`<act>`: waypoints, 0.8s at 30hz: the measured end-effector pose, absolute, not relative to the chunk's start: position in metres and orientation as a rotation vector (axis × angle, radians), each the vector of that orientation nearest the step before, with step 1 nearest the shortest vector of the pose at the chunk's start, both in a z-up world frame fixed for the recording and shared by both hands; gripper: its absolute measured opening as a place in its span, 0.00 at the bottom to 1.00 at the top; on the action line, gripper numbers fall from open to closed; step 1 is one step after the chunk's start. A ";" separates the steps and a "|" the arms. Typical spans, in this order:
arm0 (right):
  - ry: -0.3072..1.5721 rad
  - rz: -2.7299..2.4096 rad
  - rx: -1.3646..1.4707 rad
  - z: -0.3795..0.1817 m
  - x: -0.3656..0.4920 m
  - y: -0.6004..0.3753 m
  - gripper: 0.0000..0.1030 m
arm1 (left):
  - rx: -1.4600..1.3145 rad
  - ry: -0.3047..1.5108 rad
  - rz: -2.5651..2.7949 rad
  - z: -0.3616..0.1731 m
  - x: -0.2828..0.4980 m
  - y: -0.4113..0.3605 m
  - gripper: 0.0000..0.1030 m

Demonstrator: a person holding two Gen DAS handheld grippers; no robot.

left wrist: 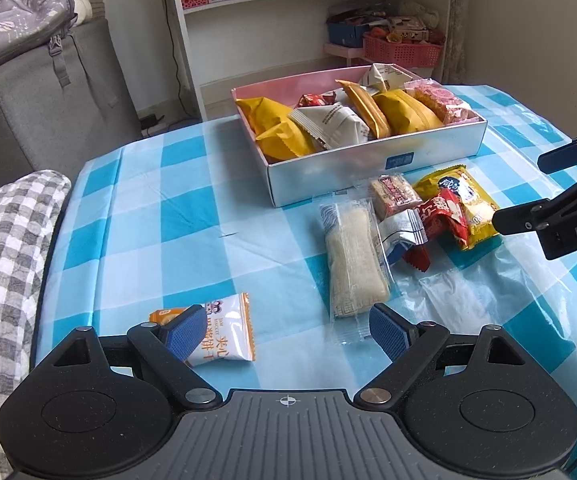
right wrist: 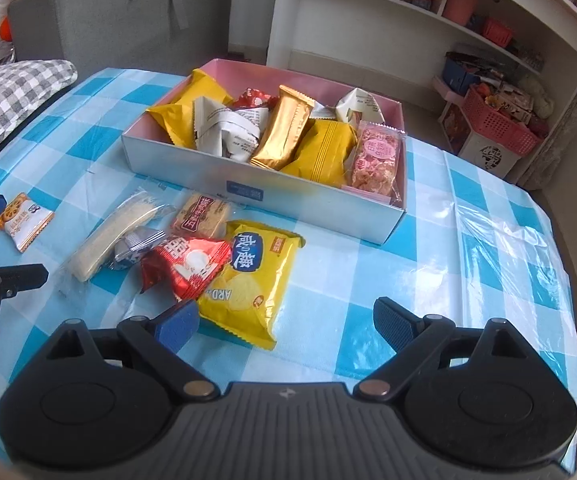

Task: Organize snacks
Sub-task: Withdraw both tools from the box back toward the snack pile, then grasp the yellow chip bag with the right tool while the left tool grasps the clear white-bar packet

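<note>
Judging by how things lie, the sorting is partly done: the white box (right wrist: pixel 192 160) already holds about nine wrapped snacks. Left to right on the checked tablecloth (left wrist: pixel 136 216), six remain loose: a small biscuit packet (left wrist: pixel 228 332) by the left gripper (left wrist: pixel 288 330), a long rice-cake bar (left wrist: pixel 354 264), a small cluster, then the yellow chip bag (right wrist: pixel 252 280) before the right gripper (right wrist: pixel 286 322). Both grippers gape, empty.

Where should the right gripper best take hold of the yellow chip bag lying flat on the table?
Probably the yellow chip bag by its near crimped edge, from above: it lies flat, and the red packet overlaps its far-left corner. The right gripper is open.
</note>
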State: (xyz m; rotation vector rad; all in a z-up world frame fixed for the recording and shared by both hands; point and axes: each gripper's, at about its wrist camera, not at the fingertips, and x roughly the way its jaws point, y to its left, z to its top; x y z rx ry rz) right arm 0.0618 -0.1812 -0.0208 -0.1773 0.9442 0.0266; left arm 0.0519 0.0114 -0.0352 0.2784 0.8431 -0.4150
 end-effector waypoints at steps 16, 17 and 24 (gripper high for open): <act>0.993 0.027 -0.058 -0.044 0.092 -0.184 0.89 | 0.071 0.916 -0.408 -0.051 0.094 -0.009 0.61; 0.995 0.024 -0.052 -0.044 0.093 -0.184 0.89 | 0.049 0.922 -0.405 -0.052 0.097 -0.009 0.60; 1.037 0.039 -0.072 -0.049 0.094 -0.178 0.73 | 0.013 0.950 -0.344 -0.057 0.111 -0.018 0.48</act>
